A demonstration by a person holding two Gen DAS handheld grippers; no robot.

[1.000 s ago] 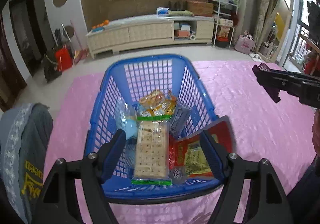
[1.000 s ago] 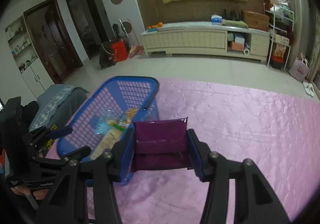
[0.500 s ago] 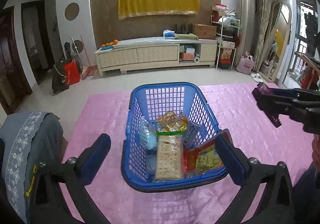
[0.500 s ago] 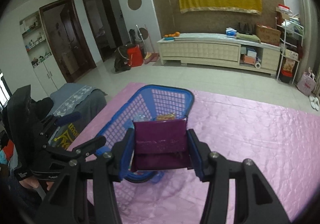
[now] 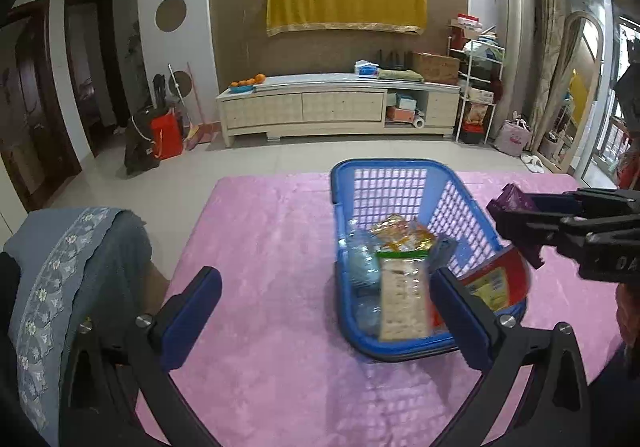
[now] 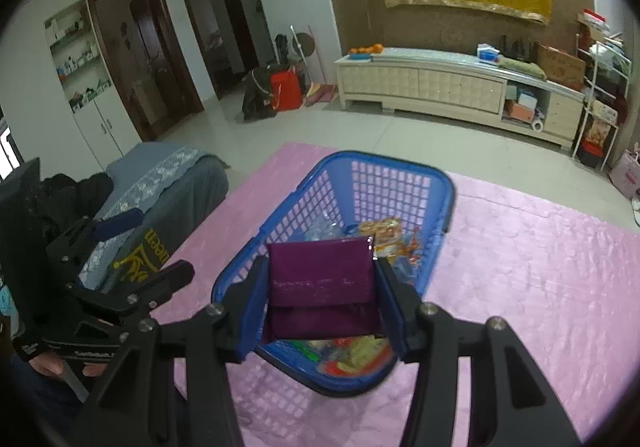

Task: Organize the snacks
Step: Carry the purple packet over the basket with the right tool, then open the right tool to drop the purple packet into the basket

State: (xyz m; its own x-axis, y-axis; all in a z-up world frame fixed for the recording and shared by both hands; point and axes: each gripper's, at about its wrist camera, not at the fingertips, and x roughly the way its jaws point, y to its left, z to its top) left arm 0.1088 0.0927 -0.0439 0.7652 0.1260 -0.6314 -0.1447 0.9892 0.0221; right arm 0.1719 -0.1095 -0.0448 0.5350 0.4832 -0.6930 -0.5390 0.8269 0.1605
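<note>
The right gripper (image 6: 322, 289), clenched on a purple packet (image 6: 320, 273), hovers over the blue basket (image 6: 400, 163) at frame centre, while the left gripper (image 5: 324, 303) stands released and empty; the next move likely calls for lowering and letting go.

one blue basket (image 5: 400, 175), one purple packet (image 6: 320, 279), one cracker pack (image 5: 402, 299), two tools.

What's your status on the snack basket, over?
Left gripper open, empty. Right gripper shut on purple packet, above blue basket. Nothing blocking.

Black claw (image 5: 326, 303), blue pads (image 5: 191, 311), silver screws (image 5: 143, 320)
</note>
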